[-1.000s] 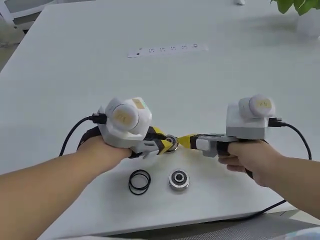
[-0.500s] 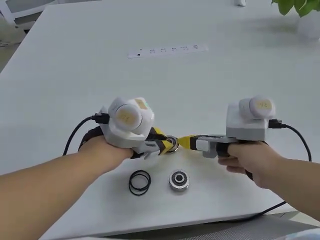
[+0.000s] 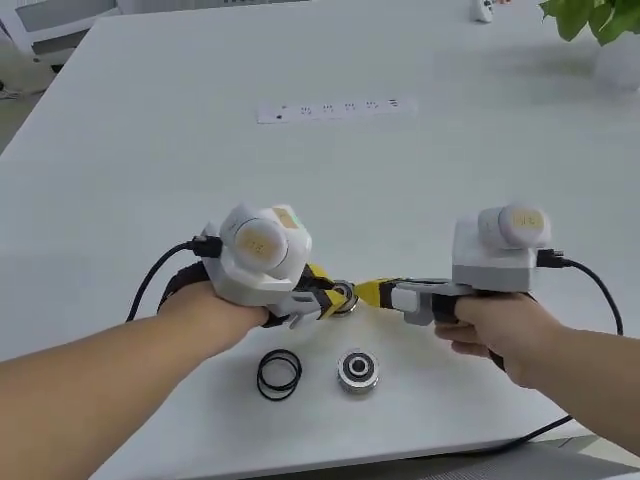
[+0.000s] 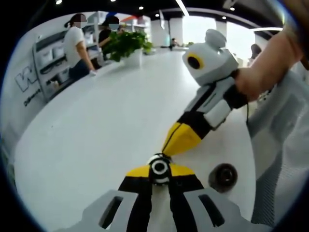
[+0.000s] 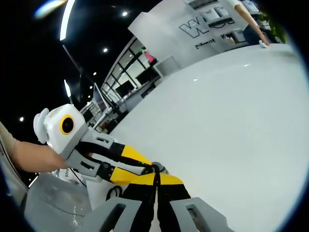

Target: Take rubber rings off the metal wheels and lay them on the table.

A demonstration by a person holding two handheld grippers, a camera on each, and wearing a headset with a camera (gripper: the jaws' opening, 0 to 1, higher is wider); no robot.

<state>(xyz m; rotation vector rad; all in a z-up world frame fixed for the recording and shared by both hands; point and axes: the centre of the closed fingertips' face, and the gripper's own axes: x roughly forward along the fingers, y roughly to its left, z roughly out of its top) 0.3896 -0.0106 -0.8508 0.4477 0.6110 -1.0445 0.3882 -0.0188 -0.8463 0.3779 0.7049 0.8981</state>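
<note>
White table [image 3: 420, 170], power strip [image 3: 335, 108] lying well beyond both grippers. Left gripper [image 3: 328, 292]: jaws clamped on a metal wheel [image 4: 159, 167], held above the tabletop. Right gripper [image 3: 362, 291]: jaws pressed together, tips meeting the held wheel's edge; whether they pinch a ring cannot be told. Second wheel [image 3: 357, 368]: on the table, near the tips, on the person's side. Rubber rings [image 3: 279, 372]: black, overlapping, flat on the table beside it, under the left gripper.

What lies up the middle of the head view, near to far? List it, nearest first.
Loose silver metal wheel → clamped metal wheel, held in yellow jaws → long white power strip.
</note>
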